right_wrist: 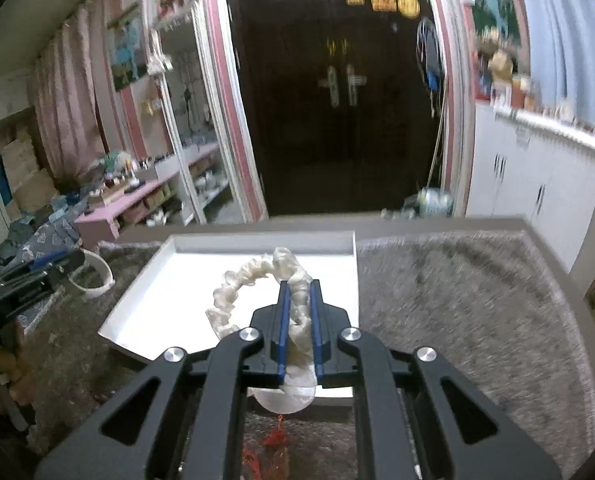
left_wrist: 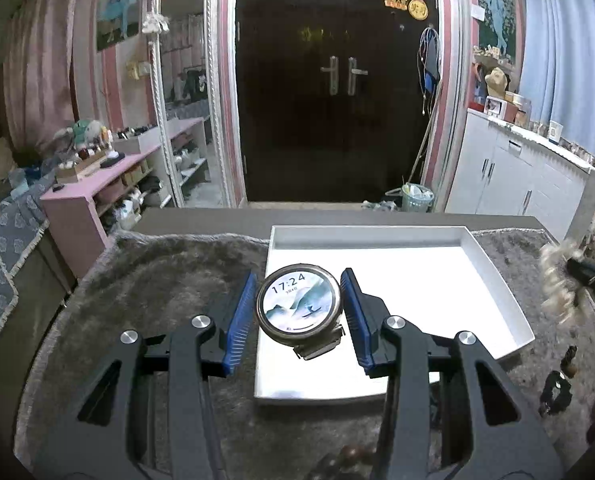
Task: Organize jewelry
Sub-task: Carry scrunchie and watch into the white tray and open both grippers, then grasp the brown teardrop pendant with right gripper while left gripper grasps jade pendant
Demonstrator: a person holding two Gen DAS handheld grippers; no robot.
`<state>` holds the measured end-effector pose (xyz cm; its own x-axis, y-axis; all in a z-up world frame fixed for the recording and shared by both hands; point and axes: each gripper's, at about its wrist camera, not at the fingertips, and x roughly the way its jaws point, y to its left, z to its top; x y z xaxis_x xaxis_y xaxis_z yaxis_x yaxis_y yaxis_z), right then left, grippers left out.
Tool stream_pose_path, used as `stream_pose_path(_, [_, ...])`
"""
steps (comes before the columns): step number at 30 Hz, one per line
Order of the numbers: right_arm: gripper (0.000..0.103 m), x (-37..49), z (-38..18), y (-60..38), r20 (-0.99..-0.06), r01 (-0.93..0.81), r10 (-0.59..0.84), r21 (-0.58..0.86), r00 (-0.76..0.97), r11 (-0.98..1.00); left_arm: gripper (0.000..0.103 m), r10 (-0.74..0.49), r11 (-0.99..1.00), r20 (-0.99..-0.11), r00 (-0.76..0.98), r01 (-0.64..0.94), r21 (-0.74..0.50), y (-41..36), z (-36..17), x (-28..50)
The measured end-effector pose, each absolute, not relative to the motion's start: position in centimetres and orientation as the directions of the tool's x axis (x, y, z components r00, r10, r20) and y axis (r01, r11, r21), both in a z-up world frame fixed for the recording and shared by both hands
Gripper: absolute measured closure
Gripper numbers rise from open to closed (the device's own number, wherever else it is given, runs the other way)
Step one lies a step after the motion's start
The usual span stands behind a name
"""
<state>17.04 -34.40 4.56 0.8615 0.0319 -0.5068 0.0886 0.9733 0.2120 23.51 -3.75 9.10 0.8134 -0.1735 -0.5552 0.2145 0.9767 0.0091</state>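
Left gripper [left_wrist: 299,306] clamps a watch [left_wrist: 299,305] above the tray [left_wrist: 493,276]; right gripper [right_wrist: 297,312] pinches a scrunchie [right_wrist: 253,276], looping toward eleven o'clock over the tray [right_wrist: 145,300].

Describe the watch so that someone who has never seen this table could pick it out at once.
Find the white tray lying on the grey fluffy mat. Above its near left part, the left gripper holds a round watch between its blue jaws. Its lit dial showing 17:24 over a misty mountain picture sets it apart.
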Motion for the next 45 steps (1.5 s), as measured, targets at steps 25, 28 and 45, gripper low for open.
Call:
stream_pose_path(25, [0.046, 22.9, -0.4, -32.3, -0.699, 0.091, -0.046, 0.027, 0.713, 0.996, 0.045, -0.181, 0.957, -0.681, 0.71, 0.286, 0.044, -7.2, 1.8, 28.0])
stream_pose_path(28, [0.042, 20.9, 3.3, -33.5, -0.654, 0.08, -0.024, 0.055, 0.756, 0.995, 0.024, -0.196, 0.956, -0.66, 0.725, 0.29, 0.034, -6.4, 4.1, 27.4])
stream_pose_path(45, [0.036, 1.8, 0.7, -38.4, -0.597, 0.266, -0.192, 0.037, 0.779, 0.963, 0.018, -0.099, 0.985, -0.639, 0.763, 0.167, 0.047, 1.1, 2.3, 12.8])
